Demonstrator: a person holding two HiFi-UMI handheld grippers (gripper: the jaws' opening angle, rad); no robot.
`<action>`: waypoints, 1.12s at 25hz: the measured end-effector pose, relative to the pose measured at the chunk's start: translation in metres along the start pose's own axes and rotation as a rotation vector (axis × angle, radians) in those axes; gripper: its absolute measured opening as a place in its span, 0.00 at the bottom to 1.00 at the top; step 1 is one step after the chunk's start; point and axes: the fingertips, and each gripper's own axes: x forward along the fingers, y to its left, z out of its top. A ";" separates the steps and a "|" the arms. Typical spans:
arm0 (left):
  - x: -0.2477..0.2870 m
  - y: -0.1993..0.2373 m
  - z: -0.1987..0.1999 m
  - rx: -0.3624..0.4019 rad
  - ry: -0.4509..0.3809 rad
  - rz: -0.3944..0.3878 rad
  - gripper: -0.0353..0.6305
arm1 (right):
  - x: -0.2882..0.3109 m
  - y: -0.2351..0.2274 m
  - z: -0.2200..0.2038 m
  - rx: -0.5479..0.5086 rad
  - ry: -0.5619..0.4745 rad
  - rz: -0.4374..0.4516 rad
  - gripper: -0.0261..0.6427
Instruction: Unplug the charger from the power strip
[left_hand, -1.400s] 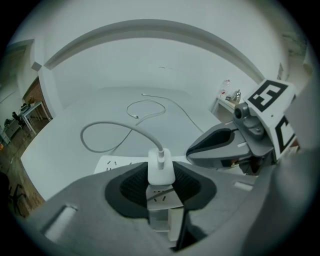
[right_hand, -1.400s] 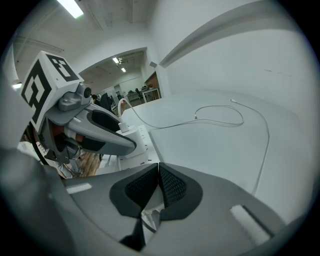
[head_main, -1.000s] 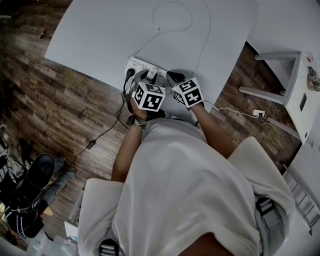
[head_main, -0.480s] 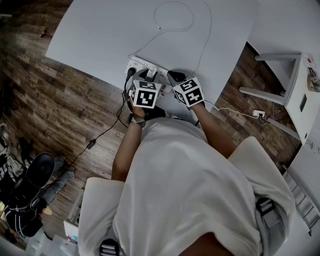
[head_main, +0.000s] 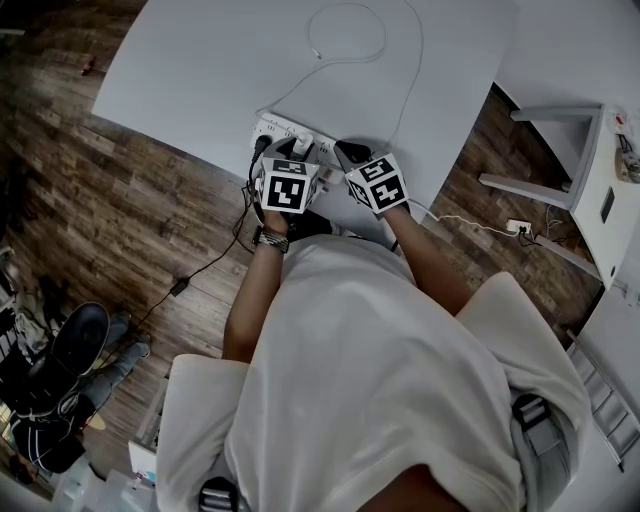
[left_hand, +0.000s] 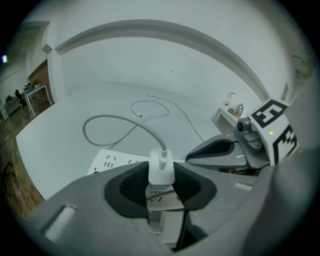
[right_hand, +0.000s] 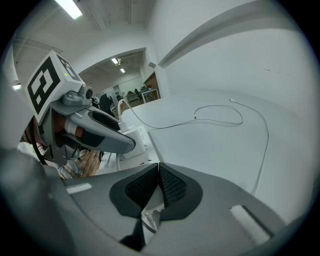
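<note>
A white charger (left_hand: 161, 172) stands plugged into the white power strip (left_hand: 112, 161) near the table's front edge. My left gripper (left_hand: 161, 181) is shut on the charger, one dark pad pressed against each side. Its white cable (left_hand: 115, 120) loops away over the table. In the head view the charger (head_main: 303, 143) shows just ahead of my left gripper (head_main: 298, 152). My right gripper (right_hand: 159, 172) is shut with its pads meeting at the tips, held low over the strip's right end (head_main: 325, 148), close beside the left gripper (right_hand: 107, 135).
A black plug (head_main: 261, 146) sits in the strip's left end, and its cord (head_main: 200, 268) drops to the wooden floor. The white table (head_main: 200, 70) ends right at the strip. A white shelf unit (head_main: 590, 170) stands at the right, a seated person (head_main: 60, 370) at lower left.
My left gripper has rolled about its own axis while staying around the charger. The right gripper has not moved.
</note>
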 end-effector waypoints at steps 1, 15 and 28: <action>0.000 -0.001 0.000 -0.009 0.006 -0.005 0.27 | -0.001 -0.001 0.000 0.000 -0.001 0.000 0.04; 0.002 -0.011 0.001 0.242 0.013 0.106 0.26 | -0.005 -0.002 -0.002 -0.004 -0.006 0.006 0.04; 0.000 -0.005 0.003 0.081 -0.028 0.031 0.26 | -0.003 -0.001 -0.001 -0.004 -0.008 0.009 0.04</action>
